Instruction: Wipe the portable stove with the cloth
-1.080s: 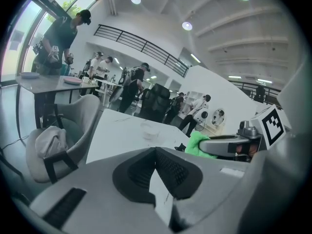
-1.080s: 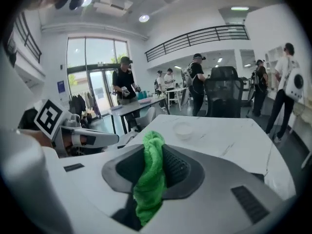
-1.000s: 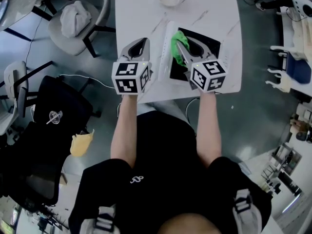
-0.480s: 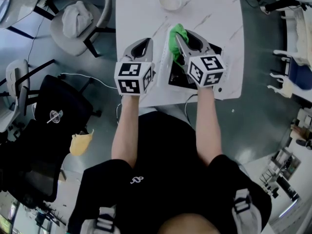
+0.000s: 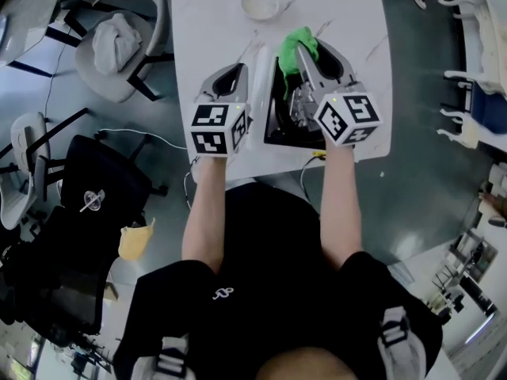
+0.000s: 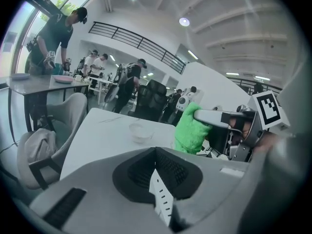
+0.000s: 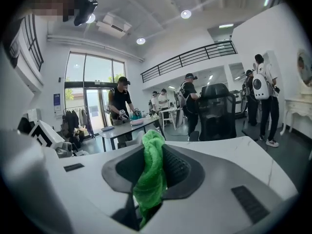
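Cloth [image 5: 297, 50], judged soft and limp, best held by a bunched fold, hung pinched in the clenched right hand-held gripper [image 5: 307, 58] over the portable stove [image 5: 277, 111]; left hand-held gripper [image 5: 230, 76] closed on a thin white strip [image 6: 160, 196].

The green cloth [image 5: 297, 50] has been carried by the right claw [image 5: 307, 51] from the portable stove's [image 5: 273, 115] left side to its far edge.

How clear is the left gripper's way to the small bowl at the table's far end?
Fairly clear, so probably yes: only bare table lies between the left gripper and the bowl. The stove and the cloth in the right gripper sit off to its right.
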`<state>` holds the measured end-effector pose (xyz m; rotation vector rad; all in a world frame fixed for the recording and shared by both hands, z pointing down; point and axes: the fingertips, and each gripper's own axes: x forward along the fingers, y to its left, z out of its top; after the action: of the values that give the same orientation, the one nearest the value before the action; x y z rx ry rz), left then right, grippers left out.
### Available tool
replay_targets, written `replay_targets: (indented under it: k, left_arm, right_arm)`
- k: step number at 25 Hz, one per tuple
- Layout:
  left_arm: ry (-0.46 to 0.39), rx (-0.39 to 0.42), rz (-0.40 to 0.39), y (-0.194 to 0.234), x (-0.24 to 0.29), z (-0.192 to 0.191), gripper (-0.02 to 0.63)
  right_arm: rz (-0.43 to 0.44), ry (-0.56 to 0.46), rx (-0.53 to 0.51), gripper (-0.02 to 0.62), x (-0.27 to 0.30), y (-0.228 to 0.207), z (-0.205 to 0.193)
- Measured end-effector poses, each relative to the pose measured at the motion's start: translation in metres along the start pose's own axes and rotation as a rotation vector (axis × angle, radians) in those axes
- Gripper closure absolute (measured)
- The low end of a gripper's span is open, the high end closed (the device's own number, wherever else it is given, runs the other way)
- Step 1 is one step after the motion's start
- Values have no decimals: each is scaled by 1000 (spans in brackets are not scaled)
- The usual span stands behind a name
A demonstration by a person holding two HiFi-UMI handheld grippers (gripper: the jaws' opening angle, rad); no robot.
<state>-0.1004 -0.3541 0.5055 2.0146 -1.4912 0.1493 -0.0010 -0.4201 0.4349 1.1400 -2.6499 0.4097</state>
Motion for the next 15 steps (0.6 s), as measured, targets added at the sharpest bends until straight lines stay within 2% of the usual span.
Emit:
replay_targets:
  k: [5,8,15]
  left_arm:
    - [12,17,-27,-16,16,-1,607]
    - [24,28,-37,-23,23,-1,607]
    - [42,49,-52,-35,34,-2,607]
  right_arm:
    - [-17,67,-71,511,-5,-16,-18]
    - [-20,142,-114,511,-2,-20,-37]
    - [-88,319,-293,512,-2,-35,-66]
